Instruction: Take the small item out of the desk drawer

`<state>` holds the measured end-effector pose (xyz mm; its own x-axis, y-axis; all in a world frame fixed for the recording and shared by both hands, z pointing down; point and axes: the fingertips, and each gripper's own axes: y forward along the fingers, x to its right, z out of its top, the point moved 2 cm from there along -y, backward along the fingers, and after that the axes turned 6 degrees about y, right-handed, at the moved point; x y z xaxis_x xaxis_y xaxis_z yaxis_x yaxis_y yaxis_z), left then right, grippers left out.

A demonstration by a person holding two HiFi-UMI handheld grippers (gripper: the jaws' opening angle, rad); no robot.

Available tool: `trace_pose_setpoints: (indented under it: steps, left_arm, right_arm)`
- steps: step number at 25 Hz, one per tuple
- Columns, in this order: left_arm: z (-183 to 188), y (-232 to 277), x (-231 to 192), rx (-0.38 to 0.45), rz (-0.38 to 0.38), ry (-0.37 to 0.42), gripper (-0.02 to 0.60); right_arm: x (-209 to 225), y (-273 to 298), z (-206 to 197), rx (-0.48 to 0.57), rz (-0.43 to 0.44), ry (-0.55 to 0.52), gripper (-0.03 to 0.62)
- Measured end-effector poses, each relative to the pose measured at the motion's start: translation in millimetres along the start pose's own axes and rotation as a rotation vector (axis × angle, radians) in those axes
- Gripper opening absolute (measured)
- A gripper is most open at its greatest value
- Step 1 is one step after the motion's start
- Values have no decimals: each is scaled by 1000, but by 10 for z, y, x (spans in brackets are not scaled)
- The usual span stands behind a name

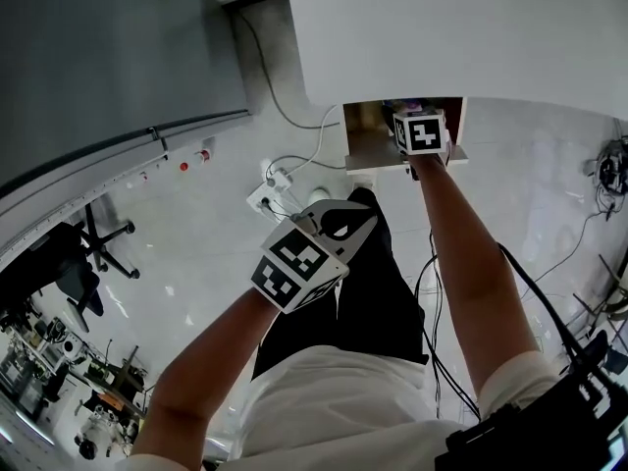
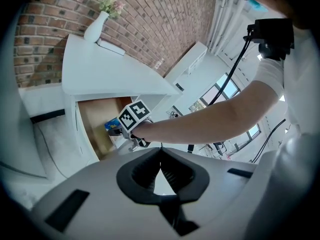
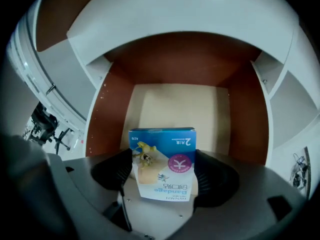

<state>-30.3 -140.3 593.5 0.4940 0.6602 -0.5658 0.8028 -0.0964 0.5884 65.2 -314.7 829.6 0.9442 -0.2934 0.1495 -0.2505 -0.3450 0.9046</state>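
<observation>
Open desk drawer, right gripper clamping bandage box, left gripper seemingly closed

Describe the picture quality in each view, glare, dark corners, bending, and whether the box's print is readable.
Head view: sharp, soft sheen on the glossy white floor, straight edges bowed. Left gripper view: black fisheye corners, windows blown out, red brick wall curved. Right gripper view: dark corners, brown drawer evenly lit, blue and white cardboard box sharp, print legible but upside down.
</observation>
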Motion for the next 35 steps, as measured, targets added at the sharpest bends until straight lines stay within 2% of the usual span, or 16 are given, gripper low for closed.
trace_pose_setpoints:
  steps: [7, 18, 24, 28, 35]
  left_arm:
    - [86, -131, 222, 7, -15, 38, 23]
    - [295, -675, 547, 59, -19, 112, 23]
    - [258, -1126, 812, 96, -27, 100, 23]
    - [252, -1431, 1003, 137, -20, 127, 23]
    - [42, -1945, 1356, 218, 5, 118, 23]
  right_arm:
    - [-195, -468, 46, 88, 29, -35, 380]
    - [-531, -1566, 112, 184, 73, 16, 380]
    - [-912, -2440, 34, 245, 140, 36, 380]
    - [-1078, -3067, 27, 306, 142, 21, 380]
    - [-1390, -4149, -354, 376, 146, 18, 380]
